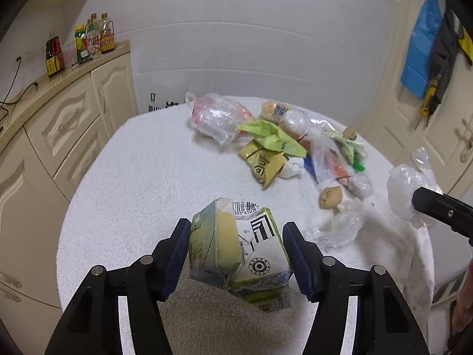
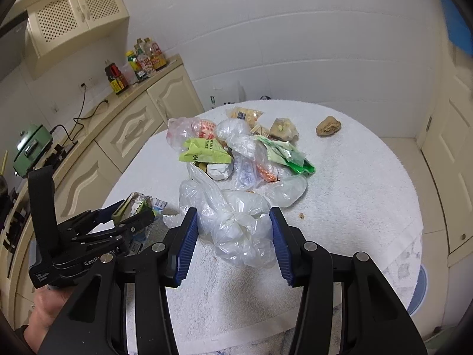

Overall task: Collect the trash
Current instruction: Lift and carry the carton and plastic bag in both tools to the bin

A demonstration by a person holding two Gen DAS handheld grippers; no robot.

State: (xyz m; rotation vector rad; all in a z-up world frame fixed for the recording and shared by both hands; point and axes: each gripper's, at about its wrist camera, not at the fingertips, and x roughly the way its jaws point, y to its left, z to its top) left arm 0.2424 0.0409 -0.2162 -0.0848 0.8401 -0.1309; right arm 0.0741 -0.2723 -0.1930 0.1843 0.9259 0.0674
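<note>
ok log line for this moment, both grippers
left gripper: shut on crushed carton | right gripper: shut on clear plastic bag | trash pile: on table

Trash pile (image 1: 283, 145) clogging the towel (image 1: 142, 177) from 12 to 2 o'clock; wide open at 9 to 11.

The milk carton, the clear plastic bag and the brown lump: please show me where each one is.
milk carton (image 1: 239, 254), left wrist view, on its white printed face.
clear plastic bag (image 2: 236, 224), right wrist view, on its crumpled middle.
brown lump (image 2: 328, 126), right wrist view, on its centre.
</note>
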